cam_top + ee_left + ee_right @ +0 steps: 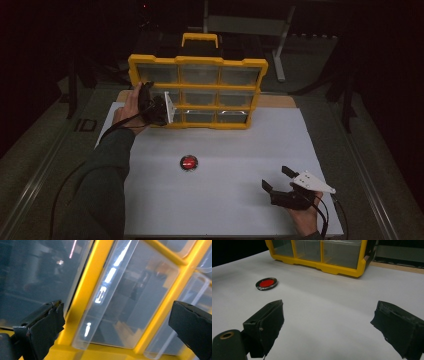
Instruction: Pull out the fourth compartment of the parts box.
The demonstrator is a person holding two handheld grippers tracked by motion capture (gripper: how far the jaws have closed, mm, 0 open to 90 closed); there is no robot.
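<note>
I saw the left gripper (162, 107) at the left side of the yellow drawer organizer (197, 92), which stood upright at the far edge of the table (225, 210). Its fingers were apart around a clear drawer (130, 297) in the frame. The right gripper (279, 181) rested low near the right front corner, fingers apart and holding nothing. A red disc (189, 162) lay between them on the table.
</note>
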